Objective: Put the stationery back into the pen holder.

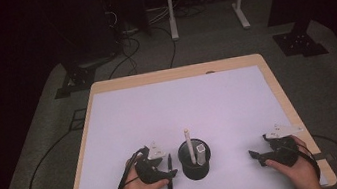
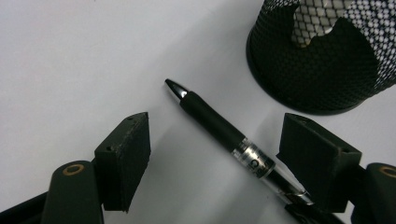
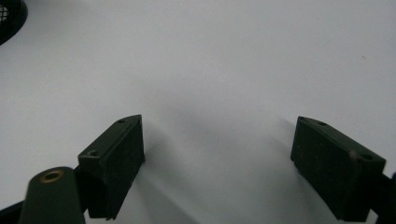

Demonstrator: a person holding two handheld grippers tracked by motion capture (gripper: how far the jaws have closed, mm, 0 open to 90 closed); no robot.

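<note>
A black pen [image 2: 224, 135] lies flat on the white tabletop [image 1: 178, 103], near the person's edge and just left of a black mesh cup [image 1: 195, 161]. In the left gripper view the pen runs on a slant, its pointed tip toward the far left and its clear section with the silver band close to the right-hand jaw. The left gripper [image 2: 215, 144] hangs low over it with the jaws spread wide, one on either side of the pen; the left-hand jaw stands clear of it, and the right-hand jaw sits just beside the barrel's near end, where I cannot tell whether it touches. Nothing is gripped.

In the high view the mesh cup stands upright with a pale stick-like thing [image 1: 189, 144] leaning up out of it and a small white-topped item [image 1: 201, 148] inside.

Well apart to the right, the right gripper [image 3: 217, 154] rests low over bare tabletop, jaws wide apart with nothing between them. In its own view a bit of the mesh cup shows at the upper left corner.
</note>
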